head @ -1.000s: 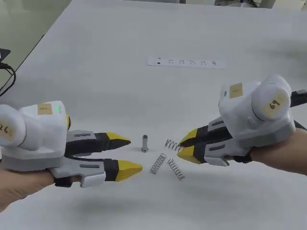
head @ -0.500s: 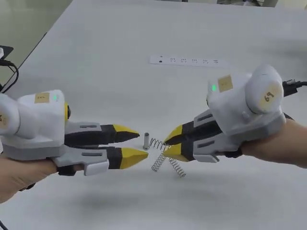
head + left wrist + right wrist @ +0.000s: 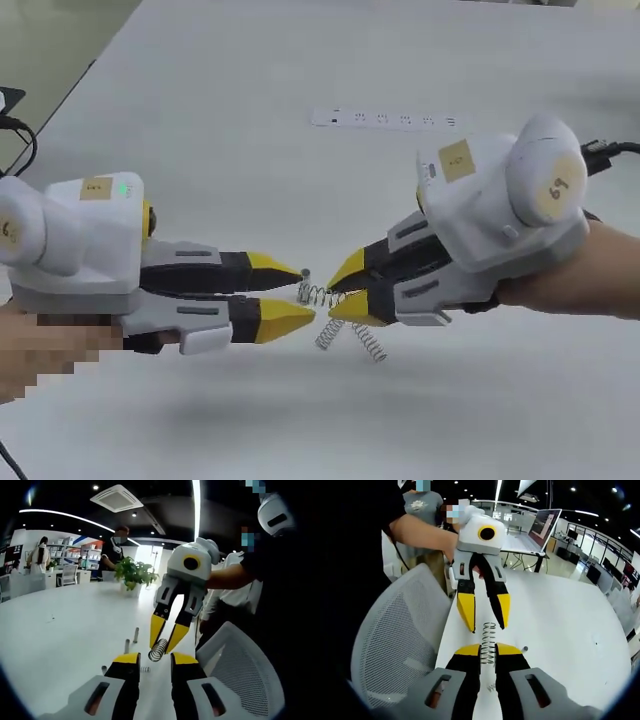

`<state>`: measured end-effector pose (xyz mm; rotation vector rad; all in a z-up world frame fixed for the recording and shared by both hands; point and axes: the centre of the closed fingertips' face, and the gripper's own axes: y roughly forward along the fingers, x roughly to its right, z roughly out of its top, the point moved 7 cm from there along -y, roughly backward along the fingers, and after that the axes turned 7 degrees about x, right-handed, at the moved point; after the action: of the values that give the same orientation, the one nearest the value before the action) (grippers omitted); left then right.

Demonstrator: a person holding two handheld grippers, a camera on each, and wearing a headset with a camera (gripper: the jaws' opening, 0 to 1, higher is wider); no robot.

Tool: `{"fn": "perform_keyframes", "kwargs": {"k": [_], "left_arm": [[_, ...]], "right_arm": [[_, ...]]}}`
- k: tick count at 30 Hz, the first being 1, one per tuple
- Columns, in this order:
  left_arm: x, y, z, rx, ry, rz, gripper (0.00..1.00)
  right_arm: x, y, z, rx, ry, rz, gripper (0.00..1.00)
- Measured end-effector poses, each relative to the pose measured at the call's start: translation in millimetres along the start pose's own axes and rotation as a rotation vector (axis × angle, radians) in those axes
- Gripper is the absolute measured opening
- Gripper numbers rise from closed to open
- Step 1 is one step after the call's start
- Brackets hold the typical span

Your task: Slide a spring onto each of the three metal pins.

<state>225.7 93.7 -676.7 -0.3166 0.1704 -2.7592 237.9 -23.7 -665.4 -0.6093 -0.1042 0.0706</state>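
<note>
Spring pinched, grippers nose to nose!
The right gripper (image 3: 338, 296) has its jaws closed down on one spring (image 3: 489, 635), held above the white table (image 3: 300, 180); the left gripper (image 3: 156, 659) gapes, holding nothing, tips just beside it. Two loose springs (image 3: 330, 336) lie underneath.

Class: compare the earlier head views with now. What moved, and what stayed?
The right gripper, shut on a coiled metal spring, has carried it leftward. The open left gripper has moved right to meet it, its yellow tips now at the spring's free end. The two loose springs on the white table and the white power strip stayed put.
</note>
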Motion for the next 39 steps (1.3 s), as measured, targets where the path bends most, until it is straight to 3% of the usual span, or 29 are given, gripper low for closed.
{"fn": "perform_keyframes", "kwargs": {"k": [24, 39], "left_arm": [[2.8, 3.9, 1.9, -0.004, 0.032, -0.028, 0.05], [5.1, 7.0, 3.8, 0.010, 0.024, -0.038, 0.02]], "right_arm": [[-0.2, -0.9, 8.4, 0.023, -0.057, 0.013, 0.07], [-0.2, -3.5, 7.1, 0.002, -0.102, 0.018, 0.07]]}}
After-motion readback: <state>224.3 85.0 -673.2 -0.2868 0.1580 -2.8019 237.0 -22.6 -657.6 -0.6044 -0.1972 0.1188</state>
